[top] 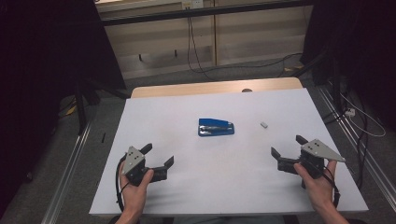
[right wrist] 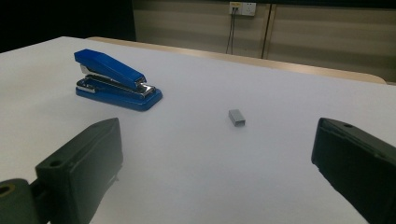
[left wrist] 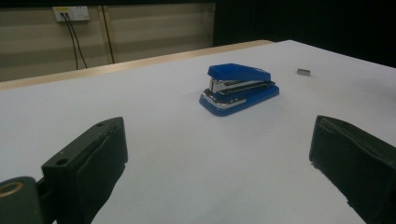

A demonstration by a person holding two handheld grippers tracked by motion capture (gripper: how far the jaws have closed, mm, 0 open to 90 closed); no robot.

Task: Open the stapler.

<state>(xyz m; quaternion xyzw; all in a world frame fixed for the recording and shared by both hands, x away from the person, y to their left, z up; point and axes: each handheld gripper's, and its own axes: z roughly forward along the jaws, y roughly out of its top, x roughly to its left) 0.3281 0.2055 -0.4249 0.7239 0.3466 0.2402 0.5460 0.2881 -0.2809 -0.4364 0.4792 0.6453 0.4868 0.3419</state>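
Two grippers held low over white table (top: pixel 154 200), jaws spread, holding nothing: left gripper (top: pixel 159 156) near left, right gripper (top: pixel 287 145) near right. Centred farther back, blue metal-trimmed stapler (top: pixel 215 127); just right of it, small grey staple block (top: pixel 264 124), apart.

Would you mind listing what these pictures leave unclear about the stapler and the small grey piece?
- Stapler: high view, too small to tell whether staples are loaded.
- Small grey piece: right gripper view, too small to confirm it is a staple block.
- Left tool: left gripper view, bottom edge cuts off its jaws.
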